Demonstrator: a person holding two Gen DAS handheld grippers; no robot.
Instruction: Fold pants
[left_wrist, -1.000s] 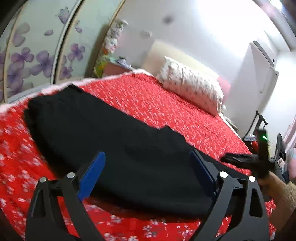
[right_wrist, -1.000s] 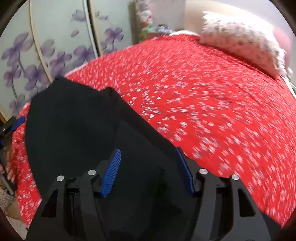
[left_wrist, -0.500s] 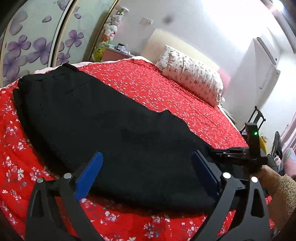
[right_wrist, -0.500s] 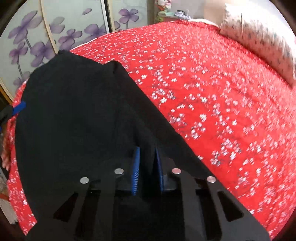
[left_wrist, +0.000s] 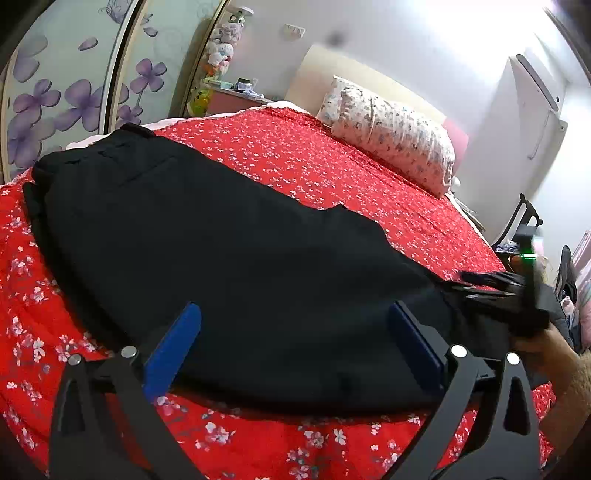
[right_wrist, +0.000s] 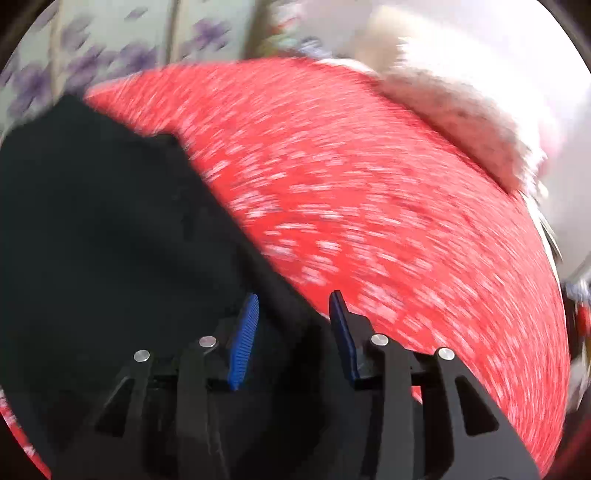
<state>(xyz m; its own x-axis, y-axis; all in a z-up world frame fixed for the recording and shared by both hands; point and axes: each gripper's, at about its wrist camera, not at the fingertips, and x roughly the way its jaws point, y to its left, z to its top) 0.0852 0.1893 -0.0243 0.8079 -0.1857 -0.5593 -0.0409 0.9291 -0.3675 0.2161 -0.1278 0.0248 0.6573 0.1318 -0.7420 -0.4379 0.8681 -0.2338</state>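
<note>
Black pants (left_wrist: 229, 251) lie flat across the red flowered bed (left_wrist: 332, 166), waistband at the far left. My left gripper (left_wrist: 293, 332) is open, its blue pads over the near edge of the pants. My right gripper shows at the far right of the left wrist view (left_wrist: 491, 284), at the leg end of the pants. In the blurred right wrist view the right gripper (right_wrist: 293, 321) stands partly open with black pants fabric (right_wrist: 110, 240) between and under its pads.
A flowered pillow (left_wrist: 391, 129) lies at the bed's head. Sliding doors with purple flowers (left_wrist: 74, 99) stand at the left. A nightstand with toys (left_wrist: 229, 92) is in the far corner. A white air conditioner (left_wrist: 535, 110) stands at the right.
My right gripper shut on the pants' leg end half a second ago and has now partly opened while moving fast. My left gripper has stayed open and come a little closer.
</note>
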